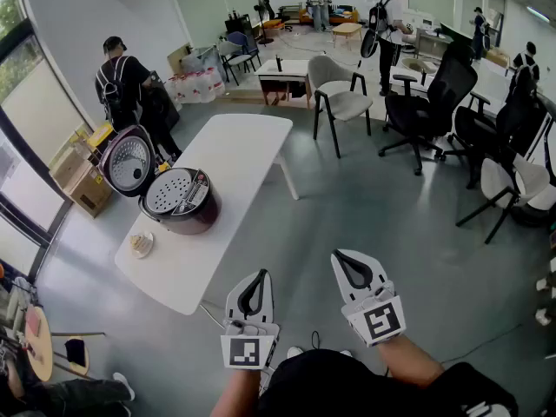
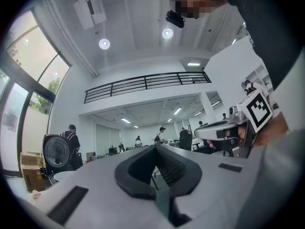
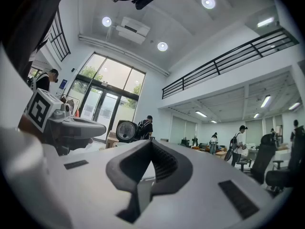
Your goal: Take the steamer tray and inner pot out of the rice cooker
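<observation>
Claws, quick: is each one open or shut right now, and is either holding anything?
Left claw: closed, holding nothing.
Right claw: closed, holding nothing.

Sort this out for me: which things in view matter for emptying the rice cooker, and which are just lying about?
For the job:
- rice cooker, lid open
- steamer tray sitting in its top
- inner pot, hidden under the tray
- left gripper and right gripper, both shut, empty

Lying about:
- small dish on the white table
- beige chair
- black office chairs
- cardboard boxes
</observation>
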A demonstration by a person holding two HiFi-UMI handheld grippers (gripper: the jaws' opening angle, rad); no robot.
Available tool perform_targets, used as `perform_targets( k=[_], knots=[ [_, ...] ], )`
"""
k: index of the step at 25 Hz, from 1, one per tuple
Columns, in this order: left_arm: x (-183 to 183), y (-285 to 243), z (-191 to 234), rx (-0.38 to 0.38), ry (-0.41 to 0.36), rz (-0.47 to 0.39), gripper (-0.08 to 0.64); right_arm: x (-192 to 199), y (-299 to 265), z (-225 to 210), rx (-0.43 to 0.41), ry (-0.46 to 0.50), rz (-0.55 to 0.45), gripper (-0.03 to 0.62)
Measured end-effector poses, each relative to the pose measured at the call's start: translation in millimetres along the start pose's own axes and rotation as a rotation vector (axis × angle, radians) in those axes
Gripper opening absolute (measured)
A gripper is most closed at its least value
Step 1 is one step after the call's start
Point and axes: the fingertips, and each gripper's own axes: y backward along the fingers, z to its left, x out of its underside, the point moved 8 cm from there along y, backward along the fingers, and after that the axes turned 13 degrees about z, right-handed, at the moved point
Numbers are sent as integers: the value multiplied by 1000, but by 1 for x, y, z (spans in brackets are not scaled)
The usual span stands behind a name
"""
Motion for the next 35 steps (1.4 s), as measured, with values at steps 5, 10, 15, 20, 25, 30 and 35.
perform_targets(
  k=[5, 10, 15, 20, 25, 30, 35],
  knots=[
    [-10, -3, 21, -21, -6, -23, 0, -14, -16, 9, 8, 3, -31, -3],
    [-5, -3, 42, -20, 1, -64, 0, -18, -33, 20, 5, 6, -17, -2],
    [-7, -3, 71, -35, 13, -56, 0, -23, -56, 31, 9, 9, -25, -2],
    [5, -3, 97, -66, 40, -24, 18, -25, -75, 42, 17, 0, -8, 121],
    [17, 1, 130, -101, 90, -3, 401, -32, -99, 57, 46, 5, -30, 450],
    [22, 5, 157, -167, 88, -23, 595, -38, -117, 65, 82, 2, -57, 594],
    [28, 5, 176, -206, 111, -9, 595, -41, -130, 62, 84, 12, -47, 594]
  ],
)
